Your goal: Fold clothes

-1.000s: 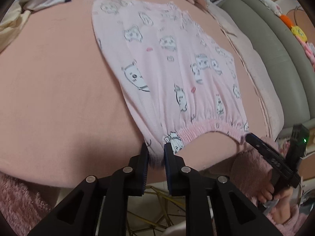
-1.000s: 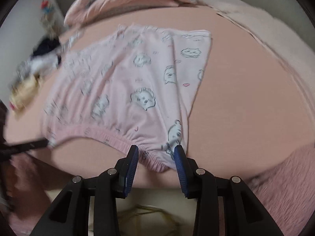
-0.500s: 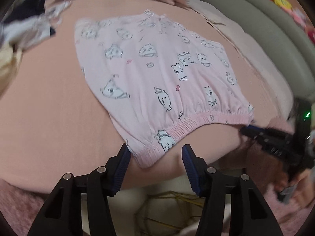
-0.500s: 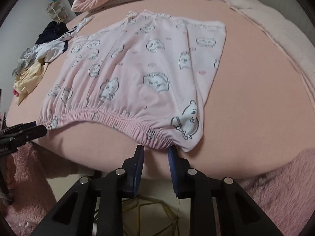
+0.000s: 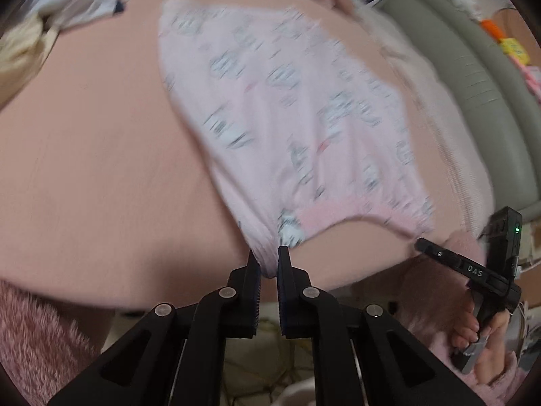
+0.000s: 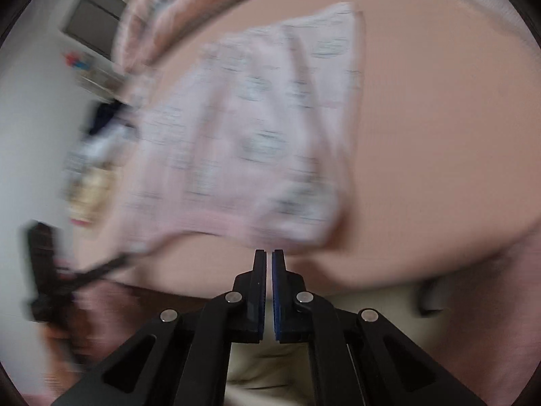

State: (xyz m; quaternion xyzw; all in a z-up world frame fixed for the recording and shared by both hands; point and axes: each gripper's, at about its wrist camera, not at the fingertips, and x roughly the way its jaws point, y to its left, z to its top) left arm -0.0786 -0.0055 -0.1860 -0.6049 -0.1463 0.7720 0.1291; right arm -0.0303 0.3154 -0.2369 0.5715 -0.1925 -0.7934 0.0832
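Pink shorts with a cartoon animal print point(image 5: 287, 118) lie flat on the peach bed sheet point(image 5: 101, 169), the elastic waistband toward me. My left gripper point(image 5: 268, 260) is shut on the waistband's left end, and pink cloth shows between its pads. In the blurred right wrist view, my right gripper point(image 6: 268, 253) is shut just below the waistband edge of the shorts point(image 6: 253, 135); the blur hides whether any cloth is pinched. The left wrist view shows the right gripper point(image 5: 419, 243) with its tip at the waistband's right corner, held by a hand point(image 5: 473, 331).
A pile of other clothes point(image 5: 67, 0) lies at the sheet's far left, also in the right wrist view point(image 6: 91, 155). A grey padded bed frame point(image 5: 473, 84) runs along the right. Fluffy pink fabric point(image 5: 33, 338) hangs at the near edge. Pillows lie at the far end.
My left gripper went from open around the waistband to shut on it. The right gripper closed further and both views now swing with motion blur.
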